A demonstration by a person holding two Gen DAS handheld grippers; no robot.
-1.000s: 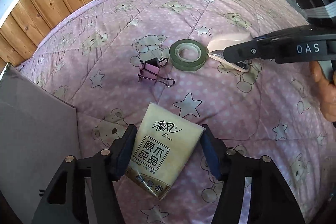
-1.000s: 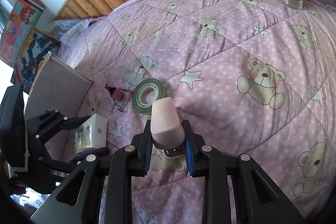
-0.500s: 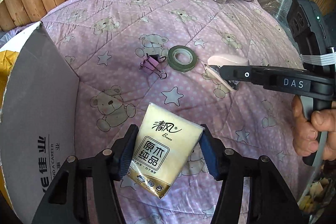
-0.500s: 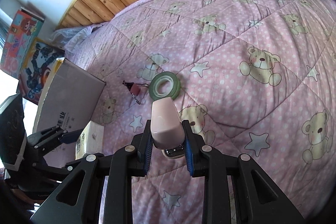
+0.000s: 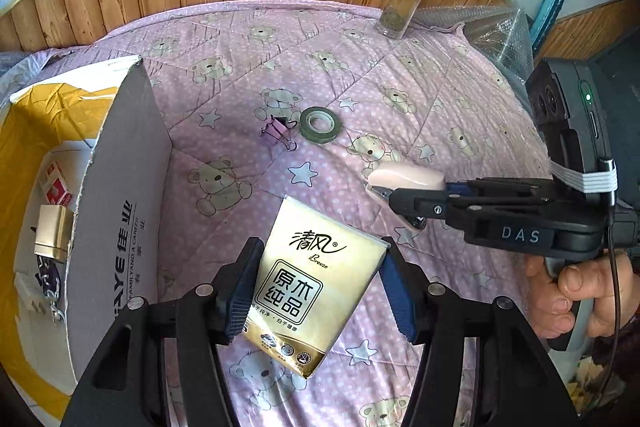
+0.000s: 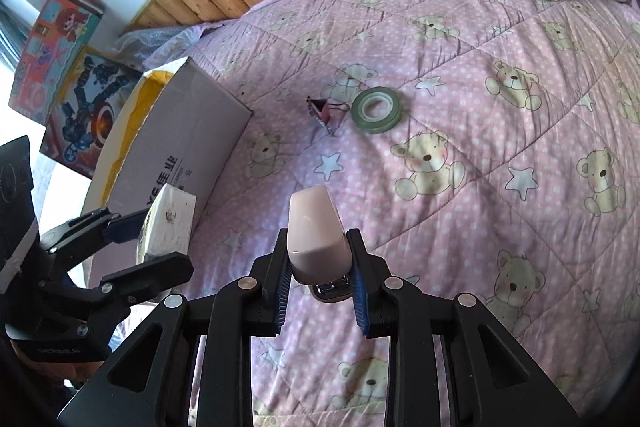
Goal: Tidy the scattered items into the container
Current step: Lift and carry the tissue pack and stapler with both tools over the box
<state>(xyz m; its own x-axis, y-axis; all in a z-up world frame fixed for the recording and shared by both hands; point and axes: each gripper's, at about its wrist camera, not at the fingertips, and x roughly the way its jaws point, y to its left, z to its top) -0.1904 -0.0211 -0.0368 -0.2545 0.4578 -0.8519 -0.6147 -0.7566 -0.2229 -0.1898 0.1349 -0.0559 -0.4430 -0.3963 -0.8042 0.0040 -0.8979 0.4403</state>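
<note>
Pink bear-print quilt [image 5: 400, 75] covers the bed, wood panelling behind. Left gripper [image 5: 316, 291] is clamped on a tissue pack [image 5: 308, 291] beside the cardboard box [image 5: 120, 187] at the quilt's left edge. Right gripper [image 6: 318, 281] squeezes a pink stapler [image 6: 314, 239]. Binder clip [image 5: 278, 133] and tape roll [image 5: 320, 125] lie mid-quilt, just beside each other; a glass jar [image 5: 404, 1] stands at the far edge.

A bed [image 5: 400, 75] under a pink quilt printed with bears and stars carries a green tape roll [image 5: 321, 124] just beside a purple binder clip [image 5: 278, 133], an open cardboard box [image 5: 120, 187] at its left edge, and a glass jar [image 5: 404, 5] upright near the wooden wall.
</note>
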